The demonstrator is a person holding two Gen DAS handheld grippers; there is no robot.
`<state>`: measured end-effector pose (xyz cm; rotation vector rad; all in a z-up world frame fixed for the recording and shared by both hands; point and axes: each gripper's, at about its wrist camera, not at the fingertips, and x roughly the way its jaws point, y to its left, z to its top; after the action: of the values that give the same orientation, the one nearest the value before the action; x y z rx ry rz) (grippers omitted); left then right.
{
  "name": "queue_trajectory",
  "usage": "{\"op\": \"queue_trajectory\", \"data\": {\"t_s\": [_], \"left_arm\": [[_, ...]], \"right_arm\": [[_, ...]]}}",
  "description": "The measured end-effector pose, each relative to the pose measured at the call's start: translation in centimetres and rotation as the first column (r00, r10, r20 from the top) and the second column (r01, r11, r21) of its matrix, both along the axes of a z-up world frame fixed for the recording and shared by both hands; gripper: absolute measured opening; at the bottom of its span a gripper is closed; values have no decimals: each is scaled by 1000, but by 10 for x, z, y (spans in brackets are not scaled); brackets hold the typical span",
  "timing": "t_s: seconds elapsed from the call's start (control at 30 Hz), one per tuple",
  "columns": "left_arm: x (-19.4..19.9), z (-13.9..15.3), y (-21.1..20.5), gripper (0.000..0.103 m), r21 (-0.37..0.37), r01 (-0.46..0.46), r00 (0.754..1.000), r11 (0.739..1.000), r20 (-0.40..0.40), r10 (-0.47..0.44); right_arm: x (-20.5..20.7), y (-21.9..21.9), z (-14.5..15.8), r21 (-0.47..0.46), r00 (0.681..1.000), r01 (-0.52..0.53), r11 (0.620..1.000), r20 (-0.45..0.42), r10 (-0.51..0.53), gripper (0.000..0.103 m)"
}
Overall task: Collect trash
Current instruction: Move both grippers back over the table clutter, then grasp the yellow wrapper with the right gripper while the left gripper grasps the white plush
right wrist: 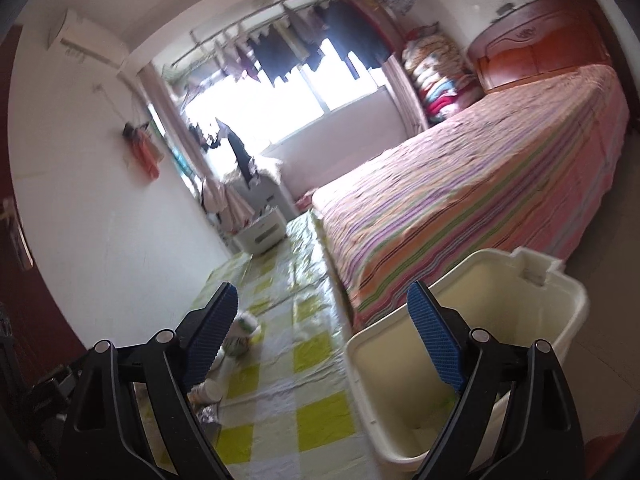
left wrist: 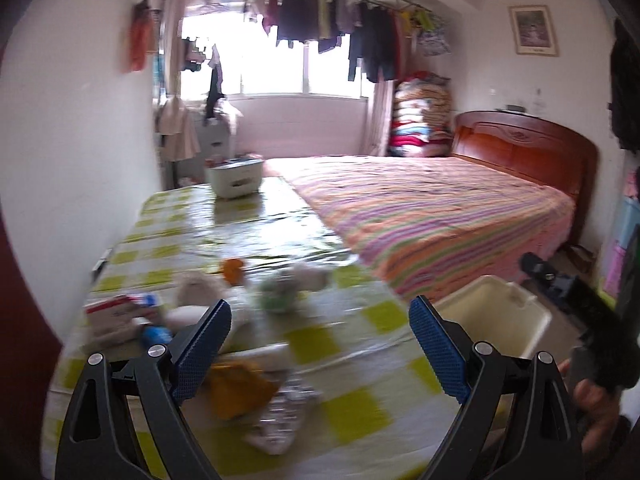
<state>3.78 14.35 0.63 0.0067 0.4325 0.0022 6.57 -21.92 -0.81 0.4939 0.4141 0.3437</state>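
Observation:
Trash lies on a table with a yellow-and-white checked cloth: an orange wrapper, a silver foil wrapper, a green-and-white cup, an orange piece, a red-and-white box and a blue item. My left gripper is open and empty above the wrappers. A cream trash bin stands at the table's right edge. My right gripper is open and empty over the bin's left rim. The cup also shows in the right wrist view. The right gripper's body shows in the left wrist view.
A bed with a striped cover runs along the table's right side, with a wooden headboard. A white basket sits at the table's far end. A white wall is on the left. Clothes hang by the window.

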Motion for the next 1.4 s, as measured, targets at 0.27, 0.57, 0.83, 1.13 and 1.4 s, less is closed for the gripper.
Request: {"op": "queue_trajectory", "data": {"t_s": [0.27,0.57,0.83,1.13,1.4], "left_arm": [[-3,-24,57,88,-47,-43,999,998,-35,41],[-14,-27,102,88,-134,-101,994,986,-61,93],[-22,-34,129,88,-158,-176,983,972,-84,164],[-27,-32,129,88,-121,-185,982,975,-67,178],[-29,-32,138,88,-143,-205,978,968,-77,196]], "right_arm": [[11,65,-9,-85,986,-159,984,-60,154,85],[26,128,-24,-38,879,-457,888,-168,445,85],[7,180,-14,-95,707,-706,702,-155,690,85],[7,253,-19,-313,572,-811,494,-242,784,85],[8,294,-39,-435,562,-803,407,-327,760,68]]}}
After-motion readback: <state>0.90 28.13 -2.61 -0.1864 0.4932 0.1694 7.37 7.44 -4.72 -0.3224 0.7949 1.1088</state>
